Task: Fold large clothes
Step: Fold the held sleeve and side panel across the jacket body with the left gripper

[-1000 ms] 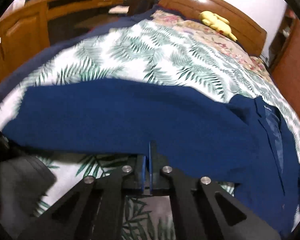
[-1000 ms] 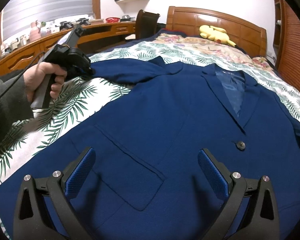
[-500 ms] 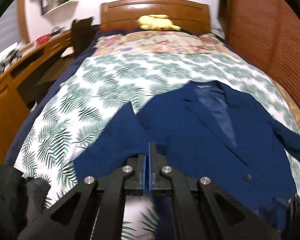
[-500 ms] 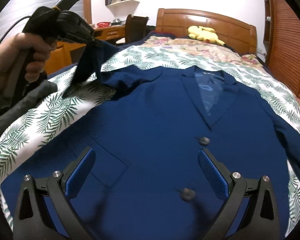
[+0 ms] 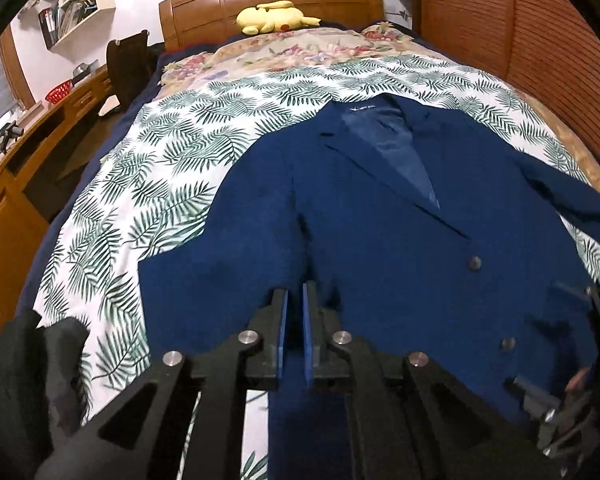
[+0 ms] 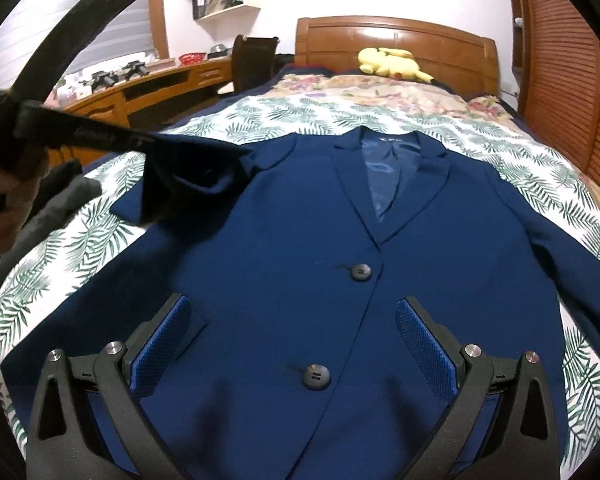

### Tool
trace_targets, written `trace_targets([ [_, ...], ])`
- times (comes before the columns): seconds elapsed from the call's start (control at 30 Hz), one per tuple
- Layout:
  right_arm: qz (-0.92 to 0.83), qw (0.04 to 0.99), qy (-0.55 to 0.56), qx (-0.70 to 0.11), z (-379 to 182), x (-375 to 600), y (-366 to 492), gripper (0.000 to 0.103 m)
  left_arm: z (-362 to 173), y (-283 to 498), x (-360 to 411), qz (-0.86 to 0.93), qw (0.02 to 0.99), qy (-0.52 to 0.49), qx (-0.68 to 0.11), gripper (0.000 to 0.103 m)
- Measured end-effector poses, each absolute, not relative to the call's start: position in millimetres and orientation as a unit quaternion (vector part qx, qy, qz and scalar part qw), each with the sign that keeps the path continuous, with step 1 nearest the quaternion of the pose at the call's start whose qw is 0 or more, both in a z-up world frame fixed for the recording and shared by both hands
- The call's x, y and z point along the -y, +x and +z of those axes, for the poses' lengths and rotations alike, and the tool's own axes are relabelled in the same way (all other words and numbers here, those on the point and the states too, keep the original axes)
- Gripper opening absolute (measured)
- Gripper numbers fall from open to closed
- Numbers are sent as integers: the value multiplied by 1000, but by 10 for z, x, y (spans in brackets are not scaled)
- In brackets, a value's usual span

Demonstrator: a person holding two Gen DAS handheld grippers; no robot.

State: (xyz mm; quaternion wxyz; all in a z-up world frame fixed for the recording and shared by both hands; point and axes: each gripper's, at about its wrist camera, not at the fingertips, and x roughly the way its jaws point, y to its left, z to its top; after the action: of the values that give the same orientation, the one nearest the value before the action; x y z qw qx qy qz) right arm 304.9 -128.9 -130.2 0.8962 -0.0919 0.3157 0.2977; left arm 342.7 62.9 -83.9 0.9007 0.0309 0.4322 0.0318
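A navy blue blazer (image 6: 300, 248) lies face up on the bed, collar toward the headboard, two dark buttons down its front. My left gripper (image 5: 294, 300) is shut on the blazer's left sleeve (image 6: 192, 172) and holds it lifted over the jacket's left front; it also shows in the right wrist view (image 6: 100, 136). My right gripper (image 6: 294, 340) is open and empty, hovering low over the blazer's lower front, one pad on each side of the lower button (image 6: 315, 377). The right sleeve (image 6: 572, 264) lies spread out to the right.
The bed has a palm-leaf sheet (image 5: 172, 168) and a wooden headboard (image 6: 396, 40) with a yellow plush toy (image 6: 388, 62). A wooden desk (image 6: 148, 84) and dark chair (image 6: 256, 60) stand left. A slatted wooden wardrobe (image 6: 572, 80) stands right. Dark clothing (image 5: 32, 364) lies at the bed's left edge.
My left gripper has carried the sleeve from the far left inward and up over the jacket. My right gripper has moved right, toward the buttons, staying open.
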Motion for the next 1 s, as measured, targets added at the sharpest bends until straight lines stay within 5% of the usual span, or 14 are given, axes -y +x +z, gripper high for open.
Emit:
trace_targets([
  [0.43, 309, 889, -83, -329, -1384, 1229, 3077, 103, -973, 3108, -1160, 39, 907, -10, -419, 36],
  [1.0, 313, 878, -113, -345, -1588, 1060, 3082, 103, -1846, 3429, -2139, 107, 868, -82, -477, 38],
])
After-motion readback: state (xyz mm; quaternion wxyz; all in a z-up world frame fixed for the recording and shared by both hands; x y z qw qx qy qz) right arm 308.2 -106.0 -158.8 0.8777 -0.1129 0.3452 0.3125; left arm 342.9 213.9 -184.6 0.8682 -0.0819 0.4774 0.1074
